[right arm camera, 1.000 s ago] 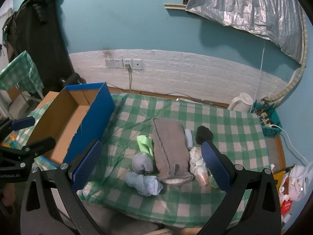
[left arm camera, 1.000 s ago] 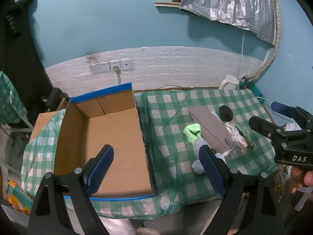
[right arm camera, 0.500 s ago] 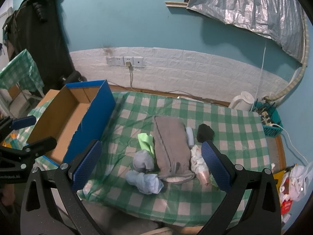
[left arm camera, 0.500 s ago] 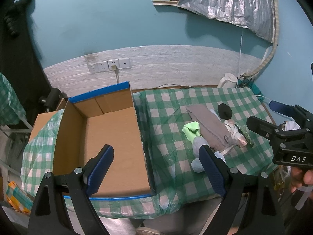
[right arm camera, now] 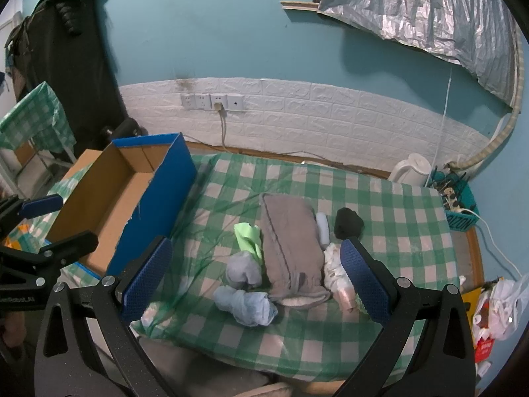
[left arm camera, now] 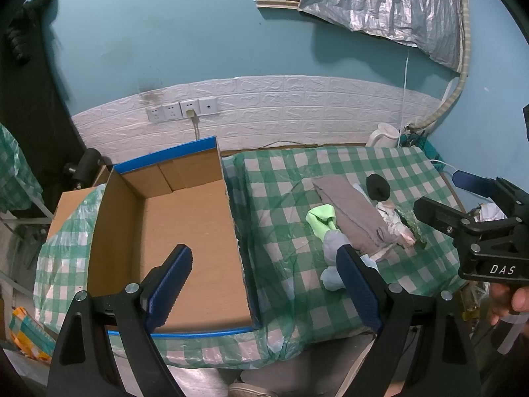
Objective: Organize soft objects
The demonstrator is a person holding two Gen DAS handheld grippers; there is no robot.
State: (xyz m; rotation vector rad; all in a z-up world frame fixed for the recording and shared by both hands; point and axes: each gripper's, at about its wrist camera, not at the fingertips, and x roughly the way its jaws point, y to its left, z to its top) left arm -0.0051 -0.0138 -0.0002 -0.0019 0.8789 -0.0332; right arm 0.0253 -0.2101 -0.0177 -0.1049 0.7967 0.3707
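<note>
Both pairs of tongs gape wide and hold nothing, as they did a second ago: the left gripper (left arm camera: 263,279) hangs above the near edge of the open brown cardboard box with blue outer walls (left arm camera: 185,228), and the right gripper (right arm camera: 256,273) hangs above the near end of the pile of soft things on the green-and-white checked plastic tablecloth (right arm camera: 390,218). Very little has changed since the earlier frames; the left view has drifted slightly, so the box and the pile sit a touch lower and further left in it, while the right view looks almost the same. The pile has not shifted. A folded grey cloth garment (right arm camera: 291,251) lies in its middle, with a crumpled lime-green cloth (right arm camera: 248,236) touching its left side and a rolled grey-blue sock (right arm camera: 243,269) just below that. A twisted pale-blue sock bundle (right arm camera: 246,302) lies nearest the table's front edge. A small black balled sock (right arm camera: 348,223) sits at the far right of the pile, a small white roll (right arm camera: 322,228) lies between it and the grey garment, and a white crumpled cloth with pink patches (right arm camera: 335,266) lies along the garment's right side. The box stands to the left of the pile, well apart from it, with no soft things in the part of its floor that shows. A white electric kettle (right arm camera: 411,168) stands at the table's far right corner.
</note>
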